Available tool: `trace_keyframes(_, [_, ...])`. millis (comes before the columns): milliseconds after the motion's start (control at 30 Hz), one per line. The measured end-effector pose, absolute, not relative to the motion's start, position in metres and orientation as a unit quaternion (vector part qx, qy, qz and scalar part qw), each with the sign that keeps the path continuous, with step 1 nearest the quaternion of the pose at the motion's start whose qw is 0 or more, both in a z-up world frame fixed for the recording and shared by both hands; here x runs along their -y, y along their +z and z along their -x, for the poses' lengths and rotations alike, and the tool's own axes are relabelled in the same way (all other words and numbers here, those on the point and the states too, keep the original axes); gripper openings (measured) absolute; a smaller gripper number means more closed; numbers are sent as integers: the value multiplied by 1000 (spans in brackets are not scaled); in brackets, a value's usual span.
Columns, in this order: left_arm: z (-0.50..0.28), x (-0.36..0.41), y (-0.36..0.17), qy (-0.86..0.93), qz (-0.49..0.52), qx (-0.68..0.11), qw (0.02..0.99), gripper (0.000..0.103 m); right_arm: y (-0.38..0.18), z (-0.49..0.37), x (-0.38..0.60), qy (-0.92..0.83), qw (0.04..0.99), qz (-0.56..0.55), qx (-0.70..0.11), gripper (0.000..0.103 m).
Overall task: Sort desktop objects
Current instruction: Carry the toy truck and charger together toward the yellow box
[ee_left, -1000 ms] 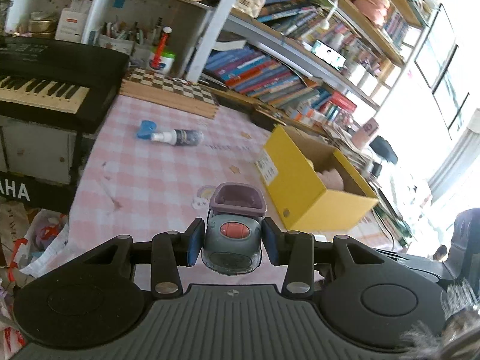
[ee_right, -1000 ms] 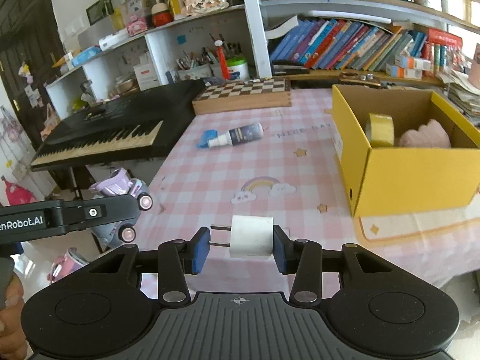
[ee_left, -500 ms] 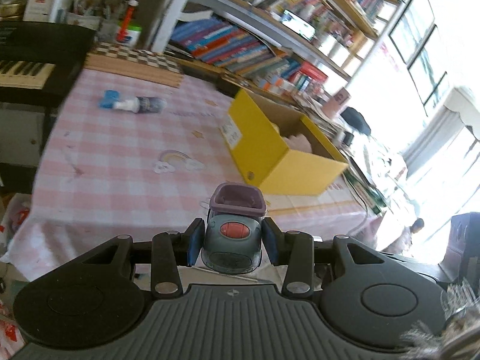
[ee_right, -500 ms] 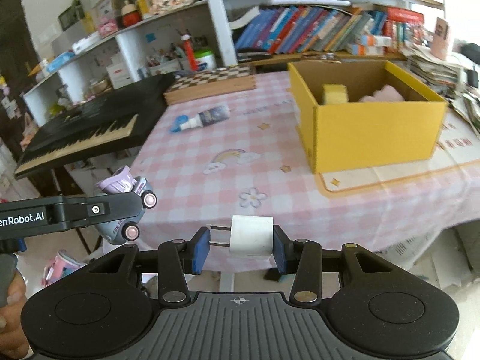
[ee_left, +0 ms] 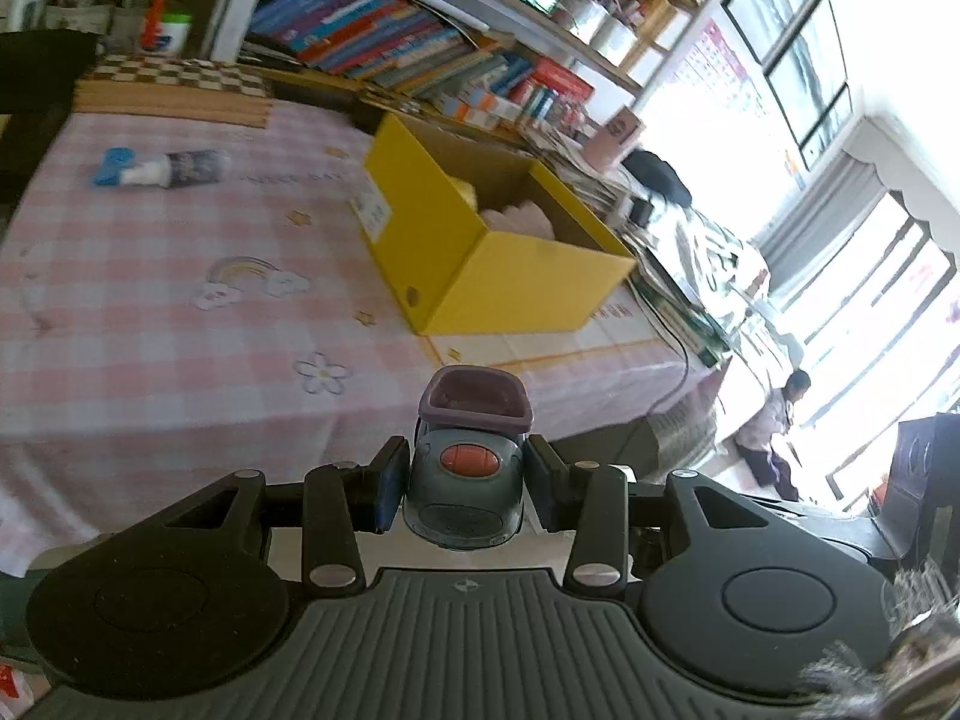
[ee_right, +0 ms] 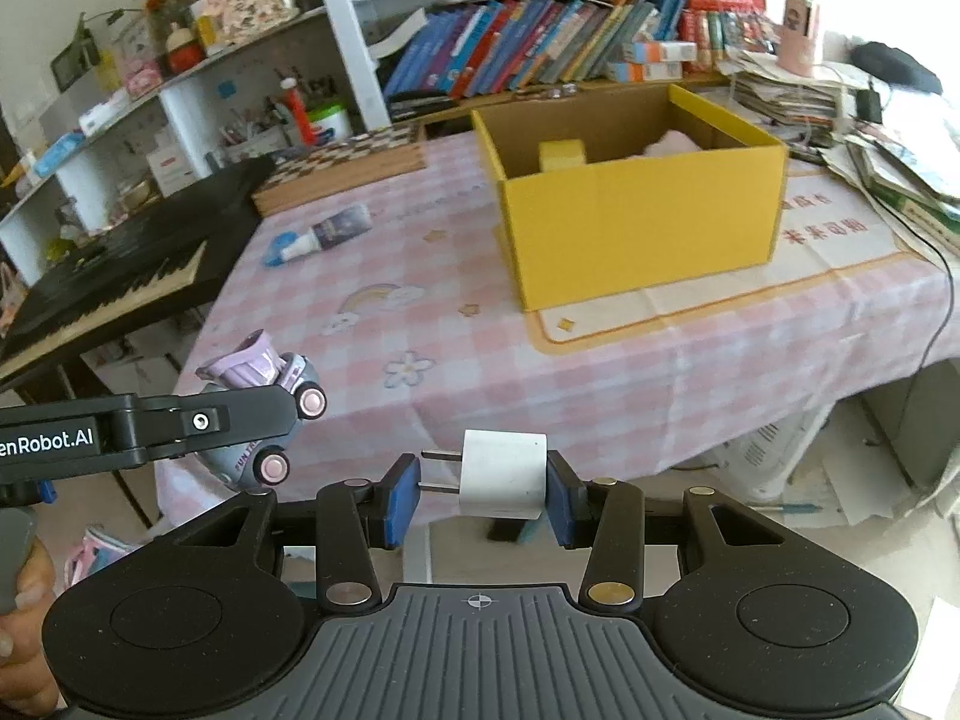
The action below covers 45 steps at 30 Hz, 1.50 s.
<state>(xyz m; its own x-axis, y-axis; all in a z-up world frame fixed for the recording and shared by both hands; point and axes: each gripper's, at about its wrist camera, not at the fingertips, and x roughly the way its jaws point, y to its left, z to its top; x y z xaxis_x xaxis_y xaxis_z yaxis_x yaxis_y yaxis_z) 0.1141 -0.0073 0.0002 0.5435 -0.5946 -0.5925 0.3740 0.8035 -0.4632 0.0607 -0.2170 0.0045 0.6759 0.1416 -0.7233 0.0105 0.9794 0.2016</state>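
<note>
Toy truck [ee_left: 465,480] nose toward camera in left tongs [ee_left: 462,480], plug [ee_right: 503,474] prongs leftward in right tongs [ee_right: 480,495]

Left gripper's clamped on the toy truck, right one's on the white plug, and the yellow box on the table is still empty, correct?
Not quite. The yellow box is not empty: the right wrist view shows a yellow tape roll and something pink inside. The rest holds: left gripper clamped on the toy truck, right gripper on the white plug.

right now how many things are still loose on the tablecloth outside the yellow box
1: a small bottle with a blue cap, lying on its side on the pink checked tablecloth, left of the yellow box. The box could hide something behind it.
</note>
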Motion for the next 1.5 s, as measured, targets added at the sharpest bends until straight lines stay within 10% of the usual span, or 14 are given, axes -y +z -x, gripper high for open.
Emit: trace_keyframes(1500, [-247,205,52,-237,111,-297,918,39,53,-215,398,112,941,-70,-311,43])
